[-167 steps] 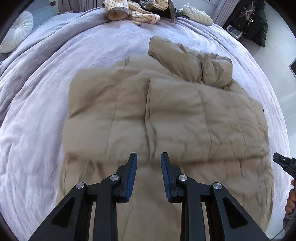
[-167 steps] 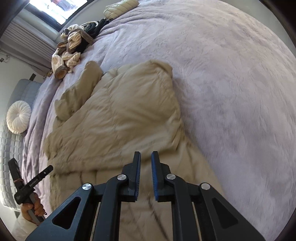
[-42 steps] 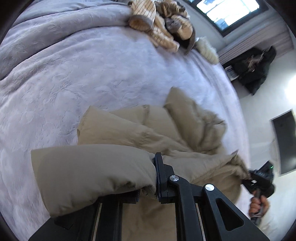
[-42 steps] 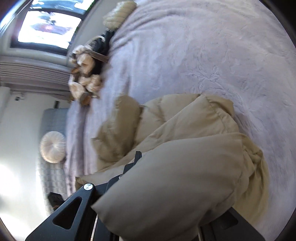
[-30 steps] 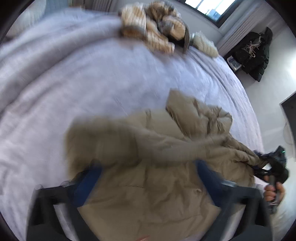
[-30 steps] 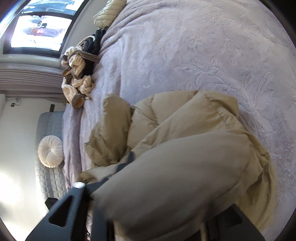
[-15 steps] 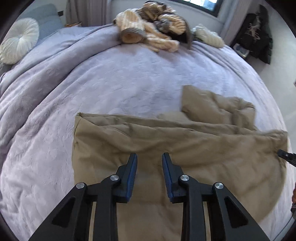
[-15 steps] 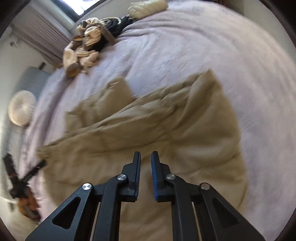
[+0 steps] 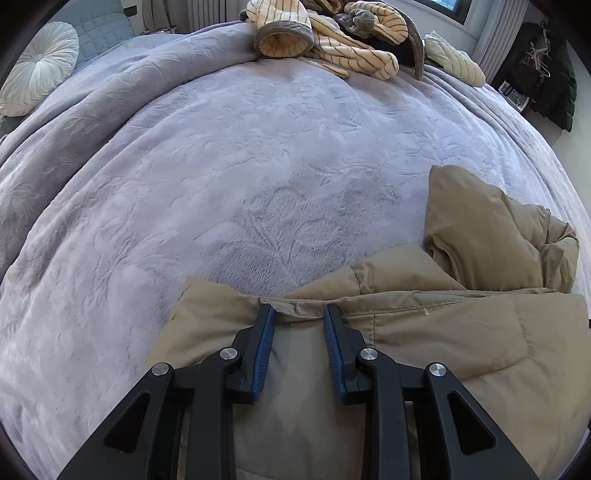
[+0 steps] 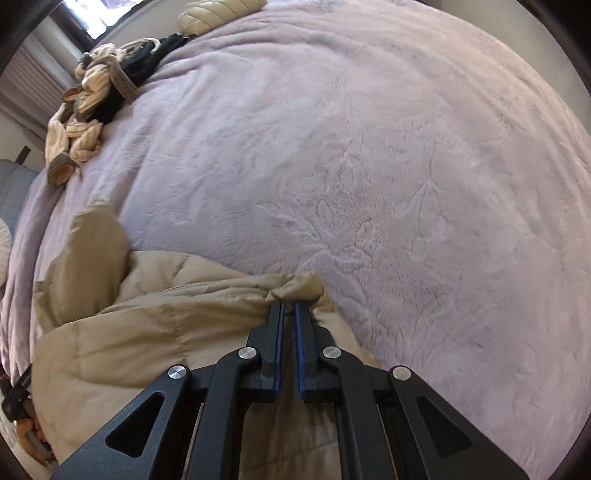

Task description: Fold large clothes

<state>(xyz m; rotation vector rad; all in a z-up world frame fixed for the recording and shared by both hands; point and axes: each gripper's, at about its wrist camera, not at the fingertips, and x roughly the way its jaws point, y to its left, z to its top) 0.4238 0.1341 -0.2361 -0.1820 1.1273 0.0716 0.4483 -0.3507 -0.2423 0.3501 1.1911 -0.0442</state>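
Observation:
A tan puffer jacket (image 9: 443,332) lies folded on the lilac bed cover (image 9: 258,166), its hood bunched at the right (image 9: 491,236). My left gripper (image 9: 298,314) is open, its tips at the folded edge of the jacket's left corner, with cloth lying under and between the fingers. In the right wrist view the jacket (image 10: 147,325) fills the lower left. My right gripper (image 10: 289,308) is nearly closed, its tips at a bunched right corner of the jacket (image 10: 299,288); whether cloth is pinched is unclear.
A heap of striped cream clothes (image 9: 325,33) and a dark garment lie at the far edge of the bed, also in the right wrist view (image 10: 92,96). A round white cushion (image 9: 40,66) sits far left. A black coat (image 9: 546,74) hangs far right.
Both grippers carried the jacket's lower edge up and over, let it go, then drew back. They have now come forward low to the folded edge at the two corners.

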